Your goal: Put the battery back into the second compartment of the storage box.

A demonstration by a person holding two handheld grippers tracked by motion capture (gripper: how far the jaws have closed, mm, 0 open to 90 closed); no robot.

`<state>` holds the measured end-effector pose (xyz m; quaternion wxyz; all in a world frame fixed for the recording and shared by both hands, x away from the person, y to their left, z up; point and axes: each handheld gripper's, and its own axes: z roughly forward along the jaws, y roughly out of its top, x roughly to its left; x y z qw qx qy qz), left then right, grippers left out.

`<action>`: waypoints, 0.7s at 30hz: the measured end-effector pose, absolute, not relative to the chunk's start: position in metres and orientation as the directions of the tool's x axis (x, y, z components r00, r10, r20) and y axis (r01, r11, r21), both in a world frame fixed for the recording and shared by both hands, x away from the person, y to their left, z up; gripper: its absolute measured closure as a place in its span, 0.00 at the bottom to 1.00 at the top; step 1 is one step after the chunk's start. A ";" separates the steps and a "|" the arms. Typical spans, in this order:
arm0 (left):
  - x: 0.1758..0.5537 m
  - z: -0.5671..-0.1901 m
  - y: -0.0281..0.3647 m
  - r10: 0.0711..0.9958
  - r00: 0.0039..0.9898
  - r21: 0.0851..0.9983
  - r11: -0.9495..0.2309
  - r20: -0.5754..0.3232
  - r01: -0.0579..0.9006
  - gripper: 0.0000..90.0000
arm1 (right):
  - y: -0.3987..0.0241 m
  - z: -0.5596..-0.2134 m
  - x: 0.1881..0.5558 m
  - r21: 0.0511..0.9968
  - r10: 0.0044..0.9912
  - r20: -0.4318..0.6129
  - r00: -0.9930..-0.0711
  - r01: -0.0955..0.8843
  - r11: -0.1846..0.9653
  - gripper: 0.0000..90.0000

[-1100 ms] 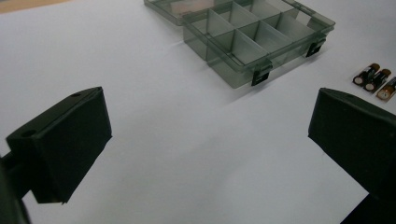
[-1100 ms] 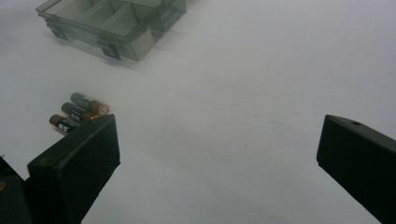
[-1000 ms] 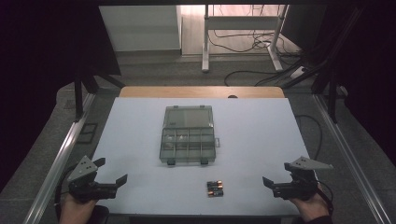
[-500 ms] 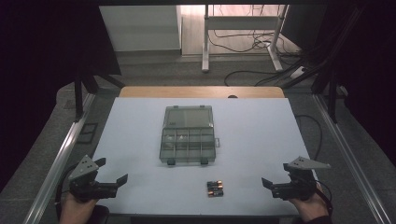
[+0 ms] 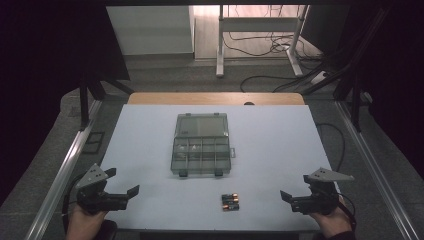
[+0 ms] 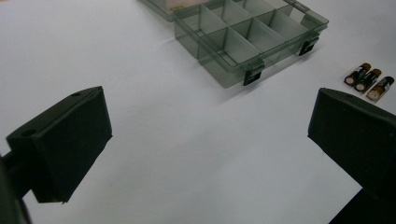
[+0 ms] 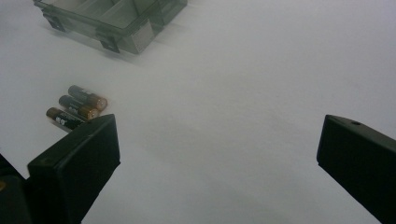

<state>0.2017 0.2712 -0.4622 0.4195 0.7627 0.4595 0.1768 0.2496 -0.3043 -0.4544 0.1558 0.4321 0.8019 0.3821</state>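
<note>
A smoky clear plastic organiser box [image 5: 201,145] lies open mid-table, its lid folded back and its divided compartments [image 6: 243,32] looking empty; its near corner [image 7: 126,32] has black latches. Three black-and-copper batteries [image 5: 230,202] lie side by side near the front edge, seen also as batteries [image 6: 369,81] and batteries [image 7: 77,109]. My left gripper [image 5: 131,195] rests at the front left, open, nothing between its jaws. My right gripper [image 5: 286,198] rests at the front right, open too, with the batteries off to its left.
The white table top [image 5: 280,145] has bare room on both sides of the box. A wooden strip [image 5: 215,98] runs along the far edge. Metal rails [image 5: 65,170] flank the table; cables [image 5: 270,50] lie on the floor beyond.
</note>
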 end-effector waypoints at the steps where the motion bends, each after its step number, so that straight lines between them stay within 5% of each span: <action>1: 0.202 -0.462 0.270 0.846 0.519 0.803 -0.226 -0.118 0.552 0.00 | -0.304 -0.454 0.250 0.748 0.812 0.080 -0.578 0.574 0.335 0.00; 21: 0.221 -0.459 0.249 0.826 0.549 0.778 -0.263 -0.124 0.570 0.00 | -0.306 -0.454 0.249 0.752 0.818 0.090 -0.568 0.577 0.318 0.00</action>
